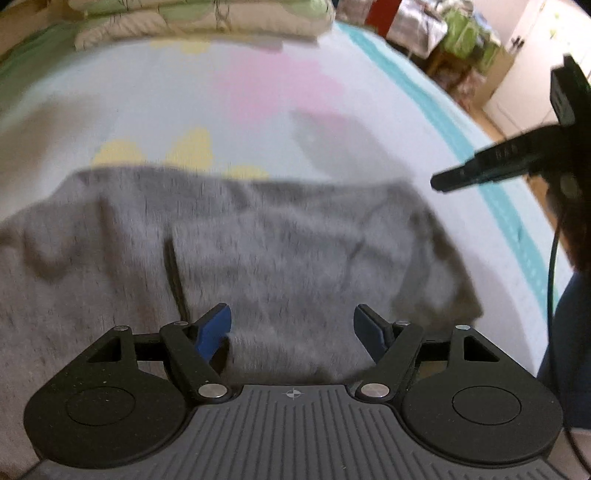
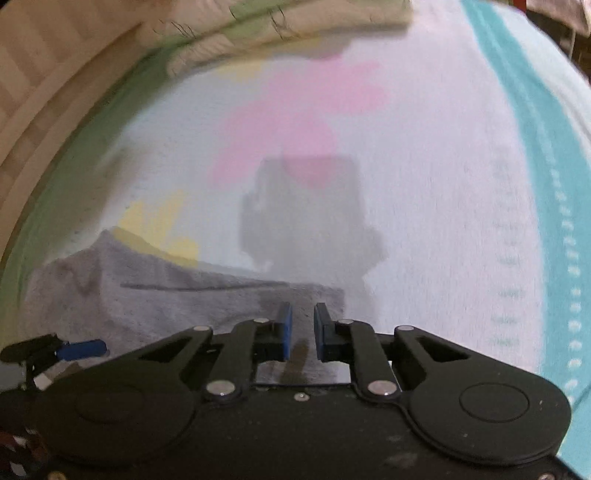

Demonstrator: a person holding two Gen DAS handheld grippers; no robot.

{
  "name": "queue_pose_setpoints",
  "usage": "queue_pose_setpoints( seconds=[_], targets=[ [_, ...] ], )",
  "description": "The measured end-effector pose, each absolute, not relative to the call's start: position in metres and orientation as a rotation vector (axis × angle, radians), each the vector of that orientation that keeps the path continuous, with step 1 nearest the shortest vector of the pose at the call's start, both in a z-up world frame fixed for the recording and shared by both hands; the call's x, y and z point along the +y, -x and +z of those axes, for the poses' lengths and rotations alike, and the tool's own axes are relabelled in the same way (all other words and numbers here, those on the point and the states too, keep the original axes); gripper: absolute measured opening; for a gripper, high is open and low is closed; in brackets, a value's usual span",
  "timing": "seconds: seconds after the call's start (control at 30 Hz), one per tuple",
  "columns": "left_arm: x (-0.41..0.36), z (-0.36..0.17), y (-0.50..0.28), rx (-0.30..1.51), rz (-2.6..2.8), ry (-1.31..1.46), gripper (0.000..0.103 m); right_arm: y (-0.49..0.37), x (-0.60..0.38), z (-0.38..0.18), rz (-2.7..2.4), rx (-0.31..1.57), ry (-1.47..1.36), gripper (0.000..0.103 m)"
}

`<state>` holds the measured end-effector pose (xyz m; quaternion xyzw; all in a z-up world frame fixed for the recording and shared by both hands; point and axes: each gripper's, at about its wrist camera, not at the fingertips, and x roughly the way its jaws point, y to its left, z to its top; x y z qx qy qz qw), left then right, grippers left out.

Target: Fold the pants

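Pants: the grey pants (image 1: 258, 251) lie on the bed, spread across the lower half of the left wrist view, with a folded layer whose edge runs down at about 7 o'clock from the middle; both views are blurred.
Bed: the bed (image 1: 155, 96) wears a pale sheet with pink and yellow patches and a teal band along its 3 o'clock side.
Left gripper: the left gripper (image 1: 291, 332) sits low over the near part of the pants, its blue-padded fingers (image 1: 214, 332) spread wide with grey cloth showing in the gap; nothing is pinched between them.
Right gripper: the right gripper (image 2: 303, 336) hangs at the pants' corner (image 2: 317, 295), fingers (image 2: 284, 332) close together with a narrow slit between them; I cannot tell whether cloth is caught there.
Right gripper seen from the left: its black body (image 1: 517, 158) juts in at 3 o'clock, above the pants' far right corner.
Pillows: cream and green pillows (image 1: 199, 18) are stacked at 12 o'clock on the bed.
Shadow: a grey shadow (image 2: 306, 210) falls on the sheet just beyond the pants.
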<state>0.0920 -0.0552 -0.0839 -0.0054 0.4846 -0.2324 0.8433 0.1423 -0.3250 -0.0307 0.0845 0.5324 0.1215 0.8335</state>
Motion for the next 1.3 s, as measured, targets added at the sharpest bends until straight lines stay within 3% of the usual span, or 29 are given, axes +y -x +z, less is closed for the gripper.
queue_pose_setpoints(
  seconds=[0.23,0.5,0.63,0.87,1.03,1.17,1.23,1.3],
  targets=[
    [-0.039,-0.100,-0.089,1.095,-0.486,0.051,0.072,-0.180,-0.300,-0.070,0.223,1.237,-0.032,0.011],
    [-0.038,-0.098,-0.077,1.111,-0.481,0.012,0.072,-0.163,-0.316,-0.044,0.214,1.164,0.002,0.018],
    [-0.026,-0.104,-0.078,1.183,-0.464,0.074,0.077,-0.148,-0.308,-0.026,0.378,1.239,-0.038,0.018],
    [-0.001,-0.093,-0.072,1.138,-0.417,0.202,0.077,-0.114,-0.256,-0.044,0.542,1.378,0.186,0.020],
    [0.026,-0.055,-0.068,1.030,-0.389,0.268,0.077,-0.110,-0.241,-0.055,0.572,1.455,0.223,0.024],
    [0.059,-0.016,-0.067,0.918,-0.343,0.297,0.077,-0.099,-0.225,-0.031,0.583,1.324,0.180,0.025],
    [0.076,-0.004,-0.069,0.880,-0.308,0.303,0.077,-0.095,-0.218,-0.017,0.587,1.217,0.077,0.038],
    [0.095,0.003,-0.071,0.859,-0.271,0.306,0.077,-0.089,-0.210,-0.014,0.591,1.138,0.008,0.042]
  ],
)
